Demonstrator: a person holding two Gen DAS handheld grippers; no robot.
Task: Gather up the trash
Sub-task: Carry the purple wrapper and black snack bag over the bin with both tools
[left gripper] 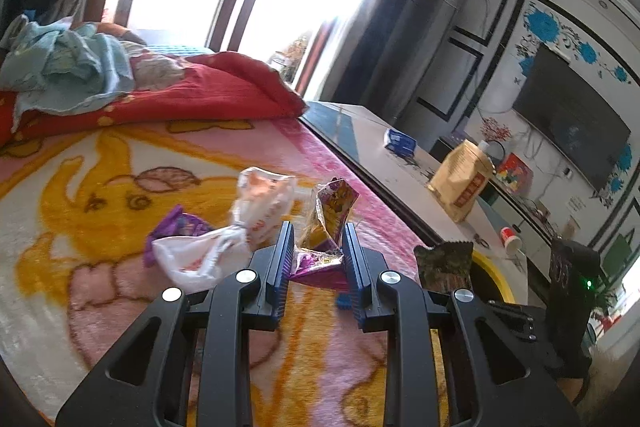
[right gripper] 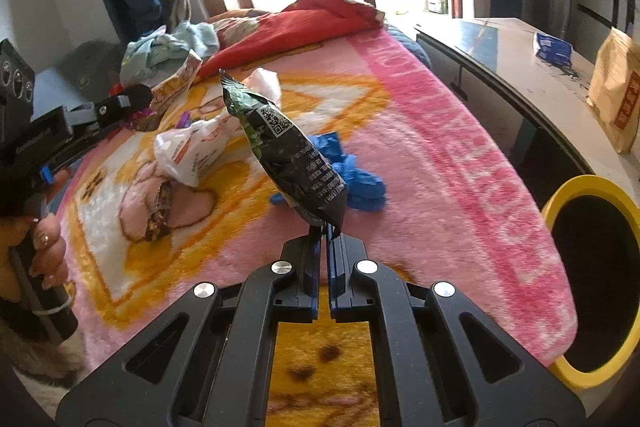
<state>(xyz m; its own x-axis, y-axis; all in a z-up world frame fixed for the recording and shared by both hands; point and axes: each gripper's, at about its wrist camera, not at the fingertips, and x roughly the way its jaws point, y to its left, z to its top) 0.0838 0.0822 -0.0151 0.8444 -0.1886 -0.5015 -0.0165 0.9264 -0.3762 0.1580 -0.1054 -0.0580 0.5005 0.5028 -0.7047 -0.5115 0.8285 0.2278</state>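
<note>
My left gripper [left gripper: 318, 247] is closed around a purple and gold snack wrapper [left gripper: 330, 219] just above the blanket; it also shows in the right wrist view [right gripper: 176, 87]. A white plastic bag [left gripper: 224, 243] lies just left of it, over a purple wrapper [left gripper: 180, 227]. My right gripper [right gripper: 323, 241] is shut on a black and green snack bag [right gripper: 288, 151] and holds it upright above the bed; the bag also shows in the left wrist view [left gripper: 442, 265]. A yellow-rimmed bin [right gripper: 592, 279] stands off the bed's right edge.
A crumpled blue item [right gripper: 352, 175] and a brown wrapper [right gripper: 160, 215] lie on the pink and yellow blanket [right gripper: 440, 167]. A red quilt [left gripper: 192, 95] and clothes sit at the far end. A side table [left gripper: 400, 167] holds a tan pouch [left gripper: 460, 183], blue packet and cup.
</note>
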